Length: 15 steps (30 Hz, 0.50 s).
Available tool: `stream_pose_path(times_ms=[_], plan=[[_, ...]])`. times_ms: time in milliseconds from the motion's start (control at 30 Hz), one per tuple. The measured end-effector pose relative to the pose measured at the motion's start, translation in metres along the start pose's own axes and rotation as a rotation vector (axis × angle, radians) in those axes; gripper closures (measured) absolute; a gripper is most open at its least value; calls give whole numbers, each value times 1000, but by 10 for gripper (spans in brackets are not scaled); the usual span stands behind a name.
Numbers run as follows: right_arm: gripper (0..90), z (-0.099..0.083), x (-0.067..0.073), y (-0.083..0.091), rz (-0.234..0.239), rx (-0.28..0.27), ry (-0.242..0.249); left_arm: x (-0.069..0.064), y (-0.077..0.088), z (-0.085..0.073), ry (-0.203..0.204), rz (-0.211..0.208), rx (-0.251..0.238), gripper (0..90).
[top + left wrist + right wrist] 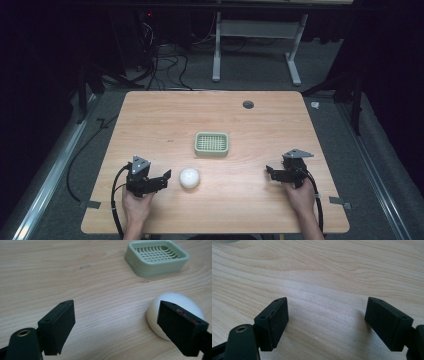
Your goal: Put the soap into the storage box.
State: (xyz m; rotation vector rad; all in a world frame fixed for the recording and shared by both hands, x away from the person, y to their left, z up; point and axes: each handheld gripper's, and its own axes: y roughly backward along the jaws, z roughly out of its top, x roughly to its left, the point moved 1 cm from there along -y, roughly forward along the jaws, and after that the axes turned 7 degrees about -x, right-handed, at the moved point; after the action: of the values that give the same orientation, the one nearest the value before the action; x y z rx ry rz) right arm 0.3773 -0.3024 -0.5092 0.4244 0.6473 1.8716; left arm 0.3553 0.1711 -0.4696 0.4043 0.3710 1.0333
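Left claw (pixel 168 175): jaws spread wide, gripping nothing, low over the desk (pixel 150 115) and aimed at the white ball (pixel 190 177).
White ball: lies on the desk just beside the left claw's tip; in the left gripper view its right jaw partly covers the ball (pixel 175 306), so the ball sits off-centre, probably needing a sideways shift before closing.
Right claw (pixel 270 172): jaws wide apart, empty, parked near the desk's right side, likely waiting.
Green dish (pixel 211 143): slotted, empty, beyond the ball, apart from it; a likely drop spot.
Open room: bare wood between ball and dish; near edge close behind both hands.
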Motion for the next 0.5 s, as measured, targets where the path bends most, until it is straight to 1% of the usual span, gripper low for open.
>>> stream_pose_path(times_ms=[67, 100, 133, 167, 200, 233, 267, 300, 367, 433, 500], plan=[[198, 0, 0, 0, 1, -1, 0, -4, 2, 3, -11, -13, 1, 157], [199, 0, 0, 0, 1, -1, -1, -8, 2, 5, -18, -26, 1, 156], [198, 0, 0, 0, 1, -1, 0, -8, 2, 5, -18, -26, 1, 154], [198, 0, 0, 0, 1, -1, 0, -11, 2, 6, -22, -36, 2, 154], [198, 0, 0, 0, 0, 0, 0, -14, 2, 7, -30, -43, 4, 153], [199, 0, 0, 0, -1, 1, 1, -21, 2, 8, -47, -56, -1, 152], [199, 0, 0, 0, -1, 1, 1, -21, 2, 8, -47, -56, -1, 152], [199, 0, 0, 0, -1, 1, 1, -25, 2, 9, -58, -63, 0, 152], [198, 0, 0, 0, -1, 1, 1, -31, -1, 9, -70, -88, 13, 151], [199, 0, 0, 0, -1, 1, 1, -34, -4, 9, -75, -103, 24, 152], [198, 0, 0, 0, -1, 1, 1, -35, -5, 9, -76, -105, 28, 152]])
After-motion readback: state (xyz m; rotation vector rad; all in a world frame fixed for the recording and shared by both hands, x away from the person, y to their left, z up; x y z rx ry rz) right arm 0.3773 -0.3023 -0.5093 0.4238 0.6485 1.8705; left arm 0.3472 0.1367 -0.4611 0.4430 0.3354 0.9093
